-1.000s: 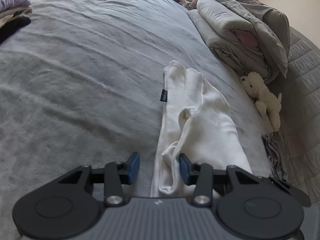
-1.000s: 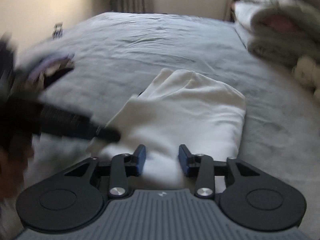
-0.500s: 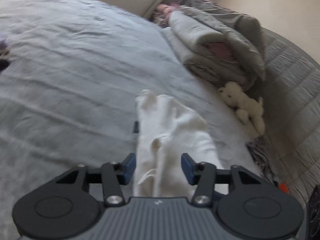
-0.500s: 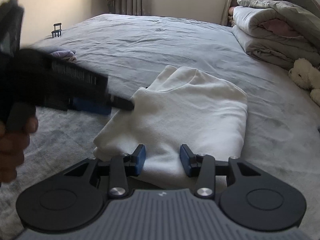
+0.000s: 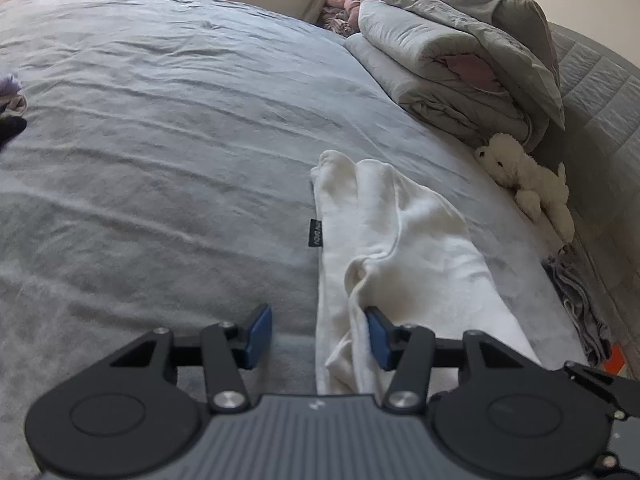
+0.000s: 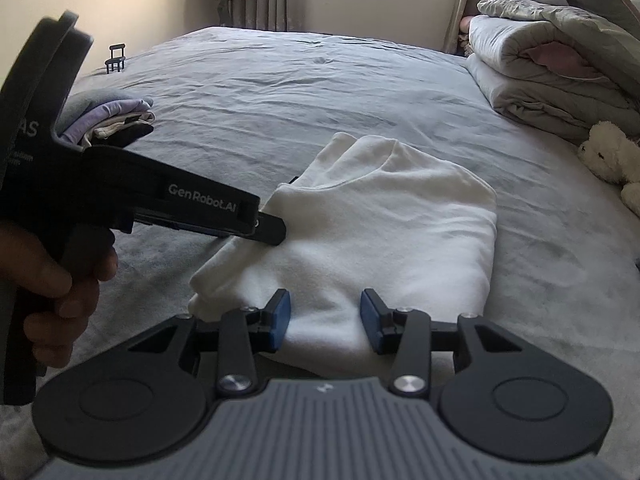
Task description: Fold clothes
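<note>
A white garment (image 5: 400, 240) lies partly folded on the grey bed sheet (image 5: 160, 140), with a small black label at its left edge. My left gripper (image 5: 316, 336) sits low at the garment's near left edge. Its jaws are closing, a raised fold of the cloth lies against the right pad, and the left pad stands apart over the sheet. In the right wrist view the left gripper (image 6: 272, 232), held by a hand, touches the fold on the left side of the garment (image 6: 380, 220). My right gripper (image 6: 325, 320) hovers open over the near edge.
Folded grey duvets (image 5: 460, 72) are piled at the back right beside a quilted headboard (image 5: 600, 92). A white plush toy (image 5: 528, 188) lies below them. A stack of folded clothes (image 6: 116, 120) sits at the far left, and a crumpled grey cloth (image 5: 576, 300) at the right.
The left gripper has swung in from the left onto the garment's left fold, rolling a little, and its jaws stand wider than a second ago. The right gripper has stayed put.
</note>
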### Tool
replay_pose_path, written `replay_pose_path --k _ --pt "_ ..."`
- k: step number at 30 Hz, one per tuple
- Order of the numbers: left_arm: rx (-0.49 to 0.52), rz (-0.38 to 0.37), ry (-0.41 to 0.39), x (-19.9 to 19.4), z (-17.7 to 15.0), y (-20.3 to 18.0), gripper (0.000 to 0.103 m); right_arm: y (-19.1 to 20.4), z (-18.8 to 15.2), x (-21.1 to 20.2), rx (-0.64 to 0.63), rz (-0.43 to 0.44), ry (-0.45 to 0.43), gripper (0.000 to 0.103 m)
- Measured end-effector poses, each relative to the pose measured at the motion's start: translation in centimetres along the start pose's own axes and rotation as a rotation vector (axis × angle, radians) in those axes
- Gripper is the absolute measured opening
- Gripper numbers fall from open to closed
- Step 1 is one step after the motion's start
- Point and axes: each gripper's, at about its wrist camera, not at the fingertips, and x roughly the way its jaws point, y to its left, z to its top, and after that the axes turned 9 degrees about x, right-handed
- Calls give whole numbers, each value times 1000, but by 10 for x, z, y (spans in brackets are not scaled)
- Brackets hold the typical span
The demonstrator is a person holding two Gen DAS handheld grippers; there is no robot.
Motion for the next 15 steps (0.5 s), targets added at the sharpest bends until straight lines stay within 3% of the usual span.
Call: replay_pose_path --k 4,6,15 --pt "-9 -7 3 0 -2 1 51 0 6 -12 16 58 -28 44" --pt "-9 -9 5 0 -2 0 51 3 4 -9 7 83 0 44" --pt "-2 -3 25 -10 2 1 47 16 -7 1 -56 56 26 51"
